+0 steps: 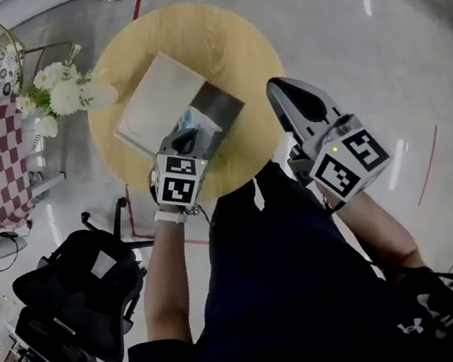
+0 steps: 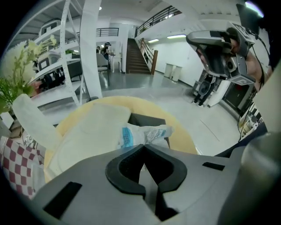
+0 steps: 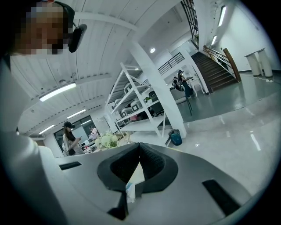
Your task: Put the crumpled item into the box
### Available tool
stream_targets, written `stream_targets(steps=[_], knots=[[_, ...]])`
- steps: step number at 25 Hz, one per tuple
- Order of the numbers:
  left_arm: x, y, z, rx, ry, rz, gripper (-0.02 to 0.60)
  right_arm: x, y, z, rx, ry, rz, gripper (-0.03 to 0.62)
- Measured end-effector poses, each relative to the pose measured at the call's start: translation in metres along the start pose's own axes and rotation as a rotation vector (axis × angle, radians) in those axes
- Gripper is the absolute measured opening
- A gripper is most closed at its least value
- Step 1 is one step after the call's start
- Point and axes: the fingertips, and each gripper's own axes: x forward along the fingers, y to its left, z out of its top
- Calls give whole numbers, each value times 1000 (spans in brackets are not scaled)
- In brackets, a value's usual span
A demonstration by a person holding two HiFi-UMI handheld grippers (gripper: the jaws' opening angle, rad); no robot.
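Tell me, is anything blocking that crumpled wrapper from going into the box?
Nothing visible does. The left gripper holds the crumpled wrapper right at the open dark compartment of the box; its white lid lies flipped aside.

The crumpled packet (image 2: 145, 134) is mostly covered in the head view by the left gripper (image 1: 192, 139), as is the box's (image 1: 220, 104) near corner. The packet's print is too small to read. The right gripper's (image 3: 138, 146) closed jaws hide nearly all the table (image 1: 248, 52).

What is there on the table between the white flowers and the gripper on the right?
An open box, with the left gripper pinching a crumpled wrapper at its opening. The head view shows this.
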Motion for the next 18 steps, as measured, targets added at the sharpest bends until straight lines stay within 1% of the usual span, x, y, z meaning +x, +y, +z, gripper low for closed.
stream_targets(steps=[10,18], knots=[[35,0,-25,3,114,-23,17,0,-14,-9,18,11,-32,2],[52,0,-35,34,206,-12,17,1,-22,-8,21,13,-51,2]])
